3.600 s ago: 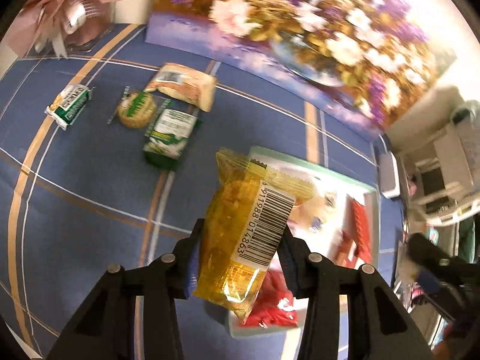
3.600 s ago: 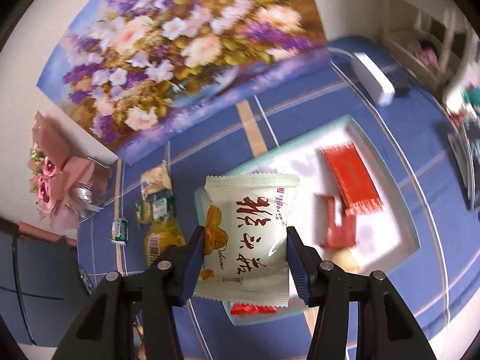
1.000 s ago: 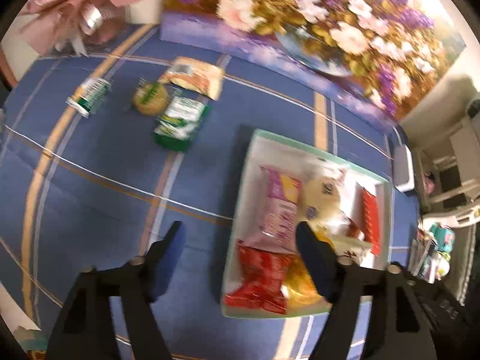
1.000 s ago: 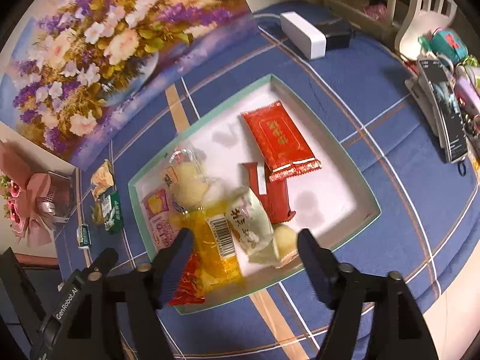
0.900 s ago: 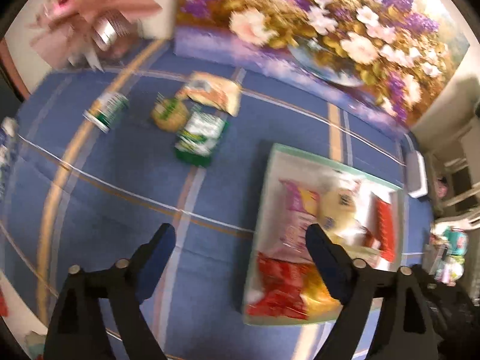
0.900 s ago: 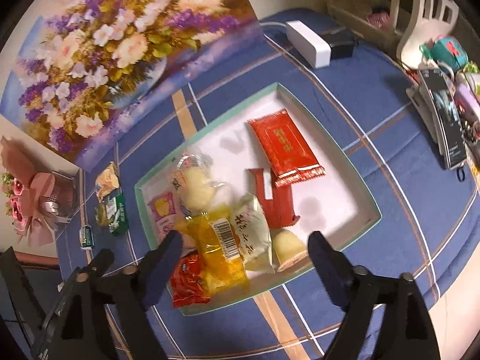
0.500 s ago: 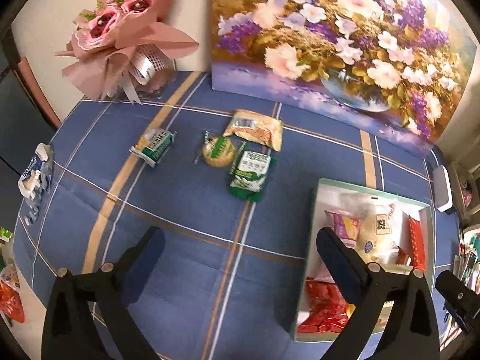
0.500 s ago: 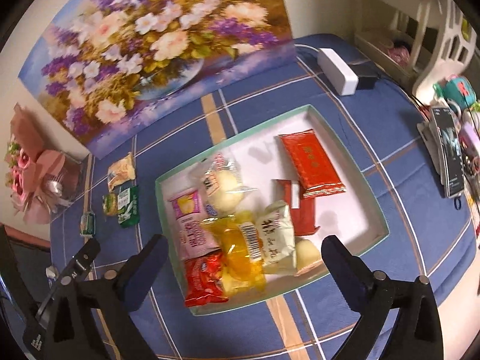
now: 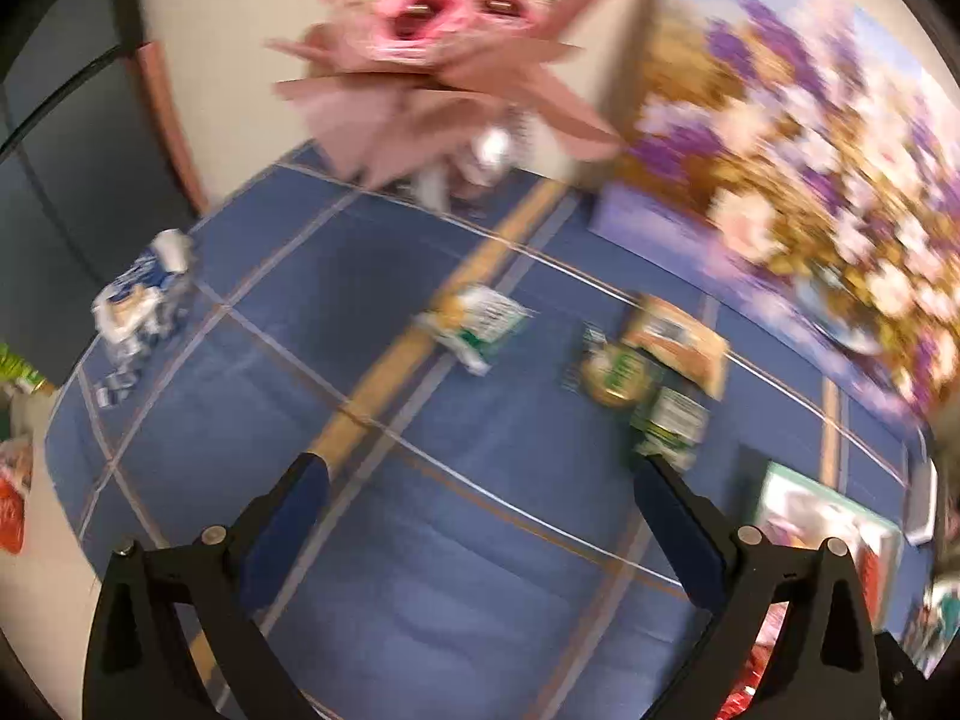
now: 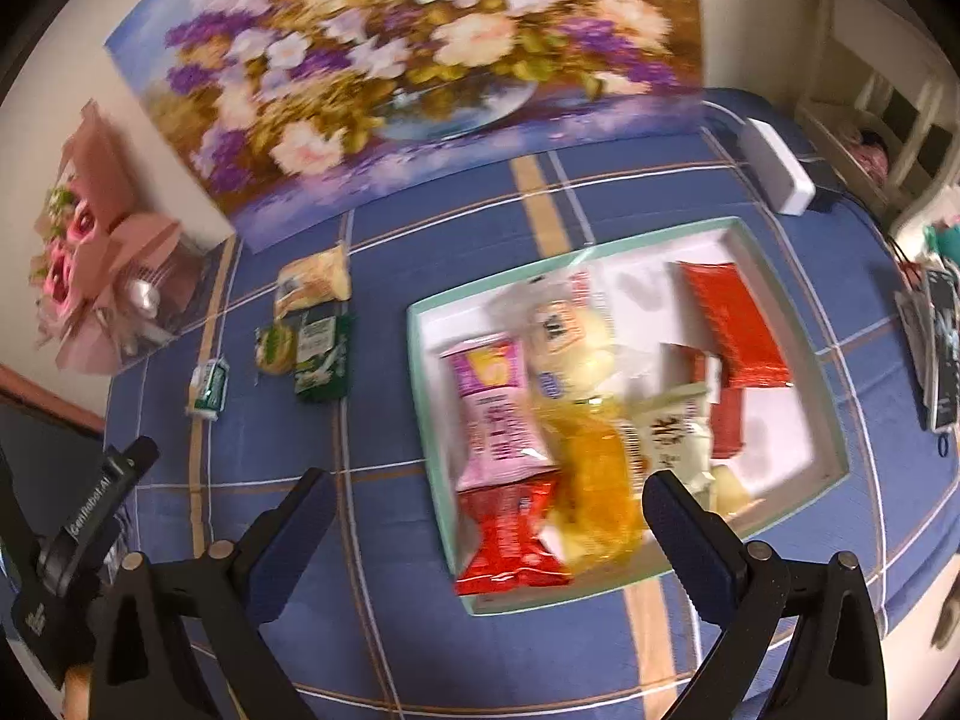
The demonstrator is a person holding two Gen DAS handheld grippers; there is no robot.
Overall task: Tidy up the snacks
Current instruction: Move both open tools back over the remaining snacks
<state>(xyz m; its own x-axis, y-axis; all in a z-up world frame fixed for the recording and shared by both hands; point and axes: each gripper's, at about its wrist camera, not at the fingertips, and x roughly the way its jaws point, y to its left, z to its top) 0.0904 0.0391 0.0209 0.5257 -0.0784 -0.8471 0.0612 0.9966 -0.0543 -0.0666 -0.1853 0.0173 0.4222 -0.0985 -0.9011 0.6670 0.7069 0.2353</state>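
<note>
1. The left gripper (image 9: 480, 474) and the right gripper (image 10: 489, 489) are both gaping wide, holding nothing (blue tablecloth (image 9: 420, 600) showing between).
2. Four snack packets (image 10: 321, 354) are lying beside the tray (image 10: 837, 420), others piling inside it.

A navy tablecloth (image 10: 480, 648) with tan and white check lines; a mint-rimmed white tray (image 10: 834, 420); red (image 10: 510, 540), pink (image 10: 495, 414) and yellow (image 10: 594, 480) snack packets inside.
</note>
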